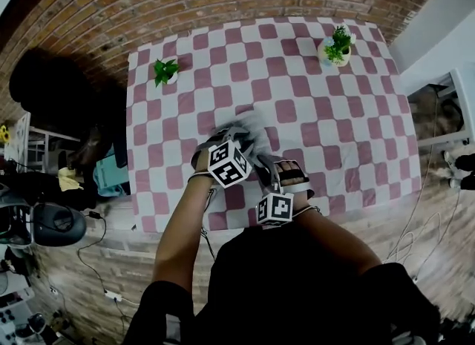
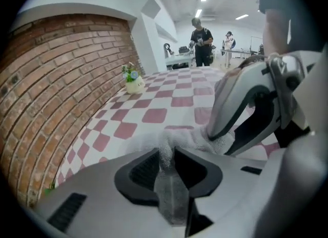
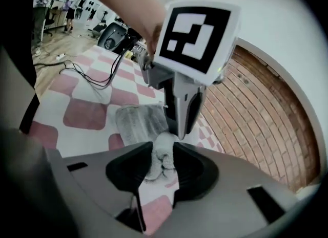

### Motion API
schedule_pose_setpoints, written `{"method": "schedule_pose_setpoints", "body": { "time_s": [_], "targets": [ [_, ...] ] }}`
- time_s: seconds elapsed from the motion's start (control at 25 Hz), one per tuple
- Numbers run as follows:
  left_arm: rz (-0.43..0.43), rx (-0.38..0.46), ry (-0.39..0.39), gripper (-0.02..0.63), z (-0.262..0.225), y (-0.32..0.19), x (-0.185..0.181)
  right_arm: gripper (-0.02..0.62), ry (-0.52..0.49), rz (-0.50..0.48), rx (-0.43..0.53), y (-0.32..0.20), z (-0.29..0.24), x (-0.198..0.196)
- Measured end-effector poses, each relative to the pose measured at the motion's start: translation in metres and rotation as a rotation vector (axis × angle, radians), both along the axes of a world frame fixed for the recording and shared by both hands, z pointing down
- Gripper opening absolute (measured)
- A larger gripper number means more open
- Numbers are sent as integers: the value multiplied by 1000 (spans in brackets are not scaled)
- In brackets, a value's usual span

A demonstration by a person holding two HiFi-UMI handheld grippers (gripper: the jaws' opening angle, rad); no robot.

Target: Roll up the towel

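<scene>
Both sets of jaws grip the bunched grey towel [image 1: 251, 130] over the checkered tabletop [image 1: 334, 113].
Our left gripper [image 1: 225, 149] has its jaws nearly together on a thin fold of it. Our right gripper [image 1: 280, 188], just beside it at its 4 o'clock, has its jaws clamped on a thicker wad. The towel lies at 12 o'clock from both, toward the tabletop's near edge. The bunching hides its long axis, and we judge the left gripper slightly nearer its free part.
</scene>
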State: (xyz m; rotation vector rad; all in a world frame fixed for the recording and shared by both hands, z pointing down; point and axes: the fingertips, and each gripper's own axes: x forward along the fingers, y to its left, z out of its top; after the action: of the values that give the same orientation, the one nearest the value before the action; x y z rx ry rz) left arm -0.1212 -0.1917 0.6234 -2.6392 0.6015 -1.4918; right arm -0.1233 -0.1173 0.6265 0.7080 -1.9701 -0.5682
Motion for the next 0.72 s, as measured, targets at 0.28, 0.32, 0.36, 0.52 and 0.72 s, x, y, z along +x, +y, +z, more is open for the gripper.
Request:
{"method": "schedule_pose_setpoints", "body": {
  "time_s": [0.28, 0.32, 0.36, 0.52, 0.72],
  "targets": [
    [7, 8, -99, 80, 26, 9, -24, 232, -739, 270, -413, 9, -37, 6],
    [5, 11, -103, 78, 26, 10, -27, 232, -849, 364, -489, 3, -37, 12],
    [3, 14, -106, 78, 27, 11, -29, 236, -926, 455, -559, -3, -32, 18],
    [-5, 23, -119, 74, 30, 15, -35, 249, -1062, 713, -777, -16, 1, 31],
    [-35, 22, -121, 72, 35, 22, -45, 243, -1087, 819, -946, -14, 26, 19]
  ]
}}
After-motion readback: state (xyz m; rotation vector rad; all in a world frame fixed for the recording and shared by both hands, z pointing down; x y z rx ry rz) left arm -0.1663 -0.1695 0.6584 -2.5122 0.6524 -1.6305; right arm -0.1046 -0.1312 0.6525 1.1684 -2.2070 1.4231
